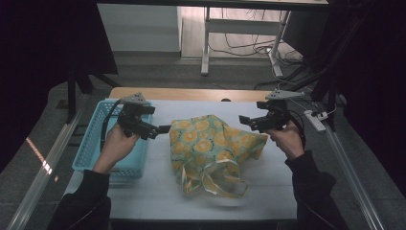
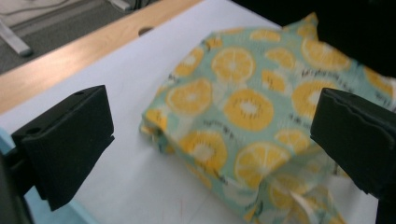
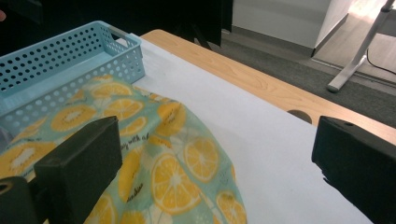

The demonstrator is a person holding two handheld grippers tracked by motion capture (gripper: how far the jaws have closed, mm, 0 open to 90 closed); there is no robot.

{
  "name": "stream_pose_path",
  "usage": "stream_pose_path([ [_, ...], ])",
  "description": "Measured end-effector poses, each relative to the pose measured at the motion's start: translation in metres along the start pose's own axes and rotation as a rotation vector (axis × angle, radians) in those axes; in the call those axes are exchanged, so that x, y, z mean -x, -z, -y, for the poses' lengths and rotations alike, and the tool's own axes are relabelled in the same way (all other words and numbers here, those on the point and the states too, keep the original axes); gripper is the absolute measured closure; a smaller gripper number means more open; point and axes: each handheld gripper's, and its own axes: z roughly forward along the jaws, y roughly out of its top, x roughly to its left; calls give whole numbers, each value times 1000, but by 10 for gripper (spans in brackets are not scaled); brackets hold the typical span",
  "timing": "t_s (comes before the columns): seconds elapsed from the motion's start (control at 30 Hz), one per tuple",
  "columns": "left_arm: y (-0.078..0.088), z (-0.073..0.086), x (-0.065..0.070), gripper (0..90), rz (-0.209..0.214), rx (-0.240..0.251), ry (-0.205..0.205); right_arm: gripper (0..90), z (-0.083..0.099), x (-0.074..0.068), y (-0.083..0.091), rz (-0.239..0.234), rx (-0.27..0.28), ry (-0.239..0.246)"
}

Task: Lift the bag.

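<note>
Fabric bag lies crumpled mid-worktop between two open tools

Fabric bag (image 1: 210, 143), soft cloth printed with orange and lemon slices on a pale teal ground, lies slumped and creased at the middle of the worktop (image 1: 268, 191), its shiny ribbon-like handles (image 1: 215, 184) looped toward the near edge. The worktop is covered with a smooth white sheet, with a bare wood strip along the far edge. A light blue perforated plastic basket (image 1: 91, 148) sits at the left edge. The left tool (image 1: 160, 129) hovers at the bag's left side, jaws wide apart and empty. The right tool (image 1: 245, 120) hovers over the bag's right side, jaws spread and empty.
</note>
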Motion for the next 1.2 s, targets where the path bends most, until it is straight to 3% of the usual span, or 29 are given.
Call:
stream_pose_path([
  [0.2,1,22,4,0,-18,-22,15,5,14,-8,6,17,-14,17],
  [0.73,20,81,21,0,-37,-18,72,0,63,-31,29,34,-28,29],
  [1.2,42,131,46,0,-91,-30,95,0,113,-47,52,57,-36,0],
])
